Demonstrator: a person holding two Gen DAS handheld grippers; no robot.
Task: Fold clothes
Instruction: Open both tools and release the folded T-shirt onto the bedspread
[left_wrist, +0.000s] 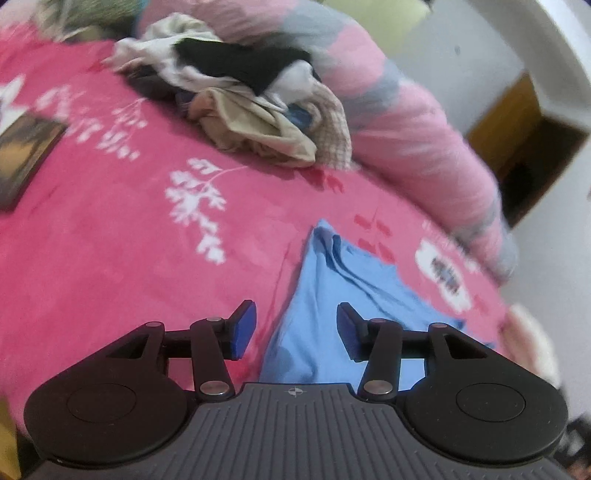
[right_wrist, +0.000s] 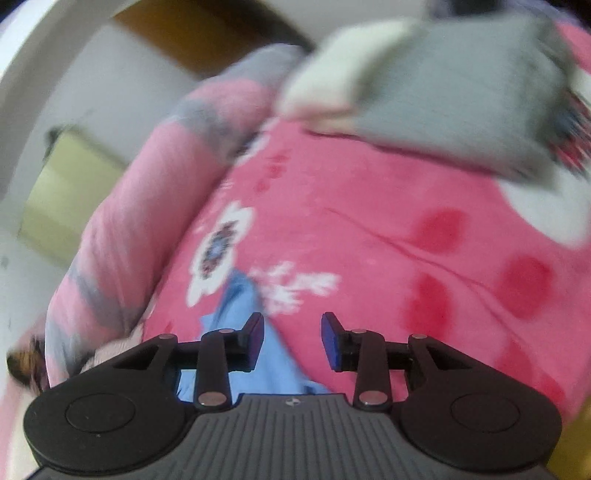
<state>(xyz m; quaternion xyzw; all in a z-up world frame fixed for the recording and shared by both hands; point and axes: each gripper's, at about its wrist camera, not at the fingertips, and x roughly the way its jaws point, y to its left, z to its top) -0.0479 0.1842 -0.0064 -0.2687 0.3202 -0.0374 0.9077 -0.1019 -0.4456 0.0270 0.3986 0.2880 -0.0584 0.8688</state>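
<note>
A light blue garment (left_wrist: 332, 295) lies crumpled on the pink flowered bedspread (left_wrist: 110, 229). My left gripper (left_wrist: 295, 330) hovers open over its left edge, nothing between the blue pads. In the right wrist view the same blue garment (right_wrist: 236, 310) runs under the left finger of my right gripper (right_wrist: 293, 341), which is open and empty above the bedspread (right_wrist: 369, 221). A heap of unfolded clothes (left_wrist: 236, 92), black, white and beige, sits at the far side of the bed.
A rolled pink-and-grey quilt (left_wrist: 424, 122) lines the bed's far edge by the wall. A dark flat object (left_wrist: 26, 155) lies at the left. A folded grey-and-white item (right_wrist: 443, 92) rests on the bed ahead of the right gripper. Both views are motion-blurred.
</note>
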